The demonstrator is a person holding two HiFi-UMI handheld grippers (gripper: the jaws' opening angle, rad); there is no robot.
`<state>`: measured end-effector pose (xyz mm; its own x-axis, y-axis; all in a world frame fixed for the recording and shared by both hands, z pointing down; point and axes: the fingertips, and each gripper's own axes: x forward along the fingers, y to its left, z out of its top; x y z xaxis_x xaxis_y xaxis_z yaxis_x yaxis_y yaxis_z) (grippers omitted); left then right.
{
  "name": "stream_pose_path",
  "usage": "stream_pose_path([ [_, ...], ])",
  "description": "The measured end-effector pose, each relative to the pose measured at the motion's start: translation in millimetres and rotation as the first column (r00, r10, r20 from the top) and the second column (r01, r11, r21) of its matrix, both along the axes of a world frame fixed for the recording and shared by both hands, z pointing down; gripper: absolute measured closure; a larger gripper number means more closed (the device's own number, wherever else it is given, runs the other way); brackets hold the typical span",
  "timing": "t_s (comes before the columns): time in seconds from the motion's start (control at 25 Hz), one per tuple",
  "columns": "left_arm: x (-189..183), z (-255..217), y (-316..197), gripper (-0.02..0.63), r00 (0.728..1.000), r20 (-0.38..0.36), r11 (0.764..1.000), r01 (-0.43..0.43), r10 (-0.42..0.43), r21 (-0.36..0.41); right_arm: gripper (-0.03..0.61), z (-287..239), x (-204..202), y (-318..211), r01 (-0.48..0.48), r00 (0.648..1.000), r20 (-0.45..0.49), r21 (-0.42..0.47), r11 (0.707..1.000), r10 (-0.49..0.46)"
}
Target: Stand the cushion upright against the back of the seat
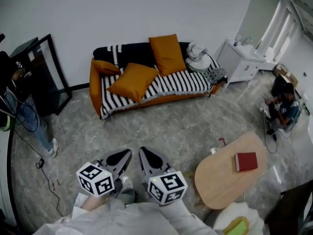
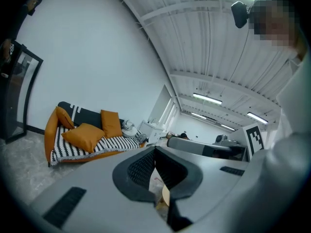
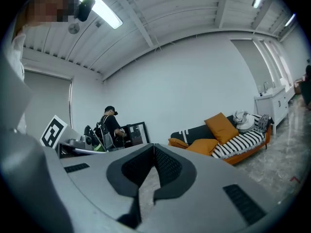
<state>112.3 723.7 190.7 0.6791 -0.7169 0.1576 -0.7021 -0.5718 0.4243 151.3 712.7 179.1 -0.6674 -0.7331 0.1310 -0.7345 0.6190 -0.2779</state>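
Note:
An orange sofa (image 1: 96,84) with a black-and-white striped cover stands against the far wall. One large orange cushion (image 1: 133,81) lies tilted on the seat, seen also as cushion (image 2: 83,136) and cushion (image 3: 203,145). A second orange cushion (image 1: 167,54) stands upright against the back. A small one (image 1: 106,66) rests at the left arm. Both grippers hover over the floor well short of the sofa, side by side. The left gripper (image 1: 126,154) (image 2: 155,149) is shut and empty. The right gripper (image 1: 143,152) (image 3: 154,145) is shut and empty too.
A round wooden table (image 1: 220,180) with a red book (image 1: 246,161) stands at the right front. A person (image 1: 19,102) stands at the left by a black frame (image 1: 46,72). Another person (image 1: 282,106) sits at the right. White cabinet (image 1: 244,60); bundled cloth (image 1: 197,57) on the sofa's right end.

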Motion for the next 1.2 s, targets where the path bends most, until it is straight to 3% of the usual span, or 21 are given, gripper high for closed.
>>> stream_pose_path([
  [0.44, -48, -8, -136, 0.606, 0.998, 0.014, 0.998, -0.056, 0.056, 0.025, 0.566, -9, -43, -131, -0.072, 0.997, 0.000, 0.018, 0.997, 0.072],
  [0.92, -66, 23, -199, 0.606, 0.999, -0.015, 0.996, -0.053, 0.052, -0.069, 0.566, 20, -47, -186, -0.088, 0.996, 0.010, -0.059, 0.994, 0.089],
  [1.2, -74, 33, -254, 0.606, 0.999, 0.000, 0.997, -0.036, 0.036, -0.064, 0.566, 24, -57, -247, -0.047, 0.998, 0.033, -0.053, 0.997, 0.049],
])
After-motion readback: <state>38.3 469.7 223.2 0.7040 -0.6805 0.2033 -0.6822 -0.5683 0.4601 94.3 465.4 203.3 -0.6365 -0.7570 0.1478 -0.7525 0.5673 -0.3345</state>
